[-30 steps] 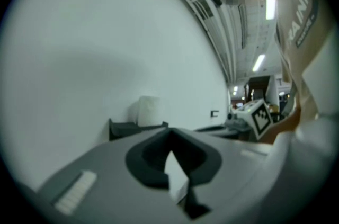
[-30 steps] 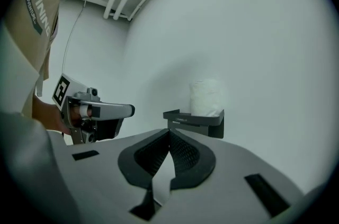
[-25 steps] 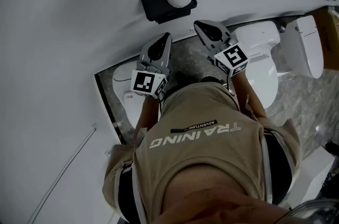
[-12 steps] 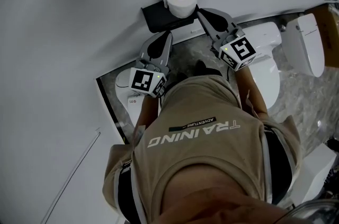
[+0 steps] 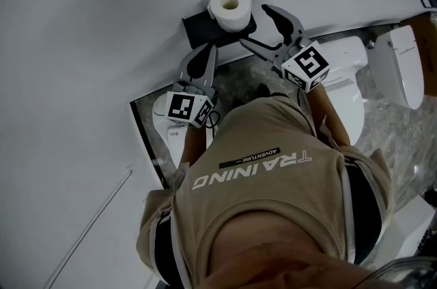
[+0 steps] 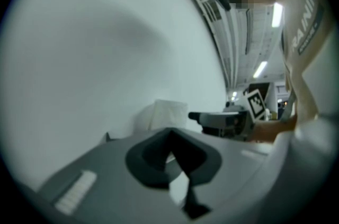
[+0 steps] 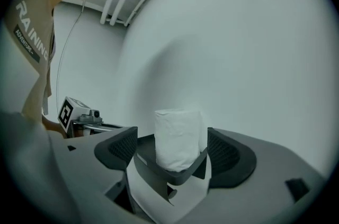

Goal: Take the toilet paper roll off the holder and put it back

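Toilet paper roll (image 5: 230, 5) x1 on 1 holder (image 5: 201, 21), between opening R gripper (image 5: 254, 24) jaws; L gripper (image 5: 207, 50) closed.

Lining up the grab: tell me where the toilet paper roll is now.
Top centre of the head view, the toilet paper roll stands upright on the black holder, just ahead of the right claw, whose opening jaws frame it untouched.

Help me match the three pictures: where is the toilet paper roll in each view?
Head view: toilet paper roll top centre, on the black holder.
Left gripper view: pale block, just below centre.
Right gripper view: centre, framed by the right gripper's opening jaws, untouched.
Shared landmark: the white wall behind it.
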Demonstrator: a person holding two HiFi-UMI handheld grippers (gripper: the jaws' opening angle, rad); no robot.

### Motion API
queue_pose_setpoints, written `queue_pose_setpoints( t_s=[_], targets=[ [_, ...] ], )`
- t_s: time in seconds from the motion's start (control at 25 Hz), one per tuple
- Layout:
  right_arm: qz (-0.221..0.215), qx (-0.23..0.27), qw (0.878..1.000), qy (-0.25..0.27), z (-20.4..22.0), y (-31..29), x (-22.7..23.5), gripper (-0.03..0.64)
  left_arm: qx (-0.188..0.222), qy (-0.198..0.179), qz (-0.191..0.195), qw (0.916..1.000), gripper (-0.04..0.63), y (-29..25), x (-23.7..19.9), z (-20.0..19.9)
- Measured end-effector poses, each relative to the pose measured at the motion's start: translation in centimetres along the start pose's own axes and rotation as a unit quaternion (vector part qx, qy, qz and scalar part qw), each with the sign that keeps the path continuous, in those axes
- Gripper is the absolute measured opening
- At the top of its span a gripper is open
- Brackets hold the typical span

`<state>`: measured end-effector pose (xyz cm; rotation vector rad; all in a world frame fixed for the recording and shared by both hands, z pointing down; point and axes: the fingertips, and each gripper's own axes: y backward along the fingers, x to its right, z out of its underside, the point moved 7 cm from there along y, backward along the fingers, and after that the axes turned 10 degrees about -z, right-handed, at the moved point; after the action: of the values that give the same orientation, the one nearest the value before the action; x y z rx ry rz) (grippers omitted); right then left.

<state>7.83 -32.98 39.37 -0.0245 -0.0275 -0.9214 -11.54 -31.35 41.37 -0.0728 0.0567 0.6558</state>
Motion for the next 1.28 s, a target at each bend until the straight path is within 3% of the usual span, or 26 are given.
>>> queue_pose_setpoints(
  t_s=[0.28, 0.68, 1.28],
  targets=[
    [-0.029, -0.027, 0.999, -0.016, 1.2, -2.6, 1.8, 0.380, -0.007, -0.014, -0.017, 0.9997, 0.000, 0.1, 0.3, 0.0],
    [-0.076, -0.068, 0.995, 0.004, 2.3, -6.4, 2.7, 0.380, -0.016, 0.009, -0.032, 0.9993, 0.000, -0.5, -0.1, 0.8],
    [-0.065, -0.075, 0.995, 0.026, 2.5, -7.0, 3.1, 0.377, -0.011, 0.017, -0.051, 0.9985, 0.000, -0.7, -1.5, 0.6]
  ],
)
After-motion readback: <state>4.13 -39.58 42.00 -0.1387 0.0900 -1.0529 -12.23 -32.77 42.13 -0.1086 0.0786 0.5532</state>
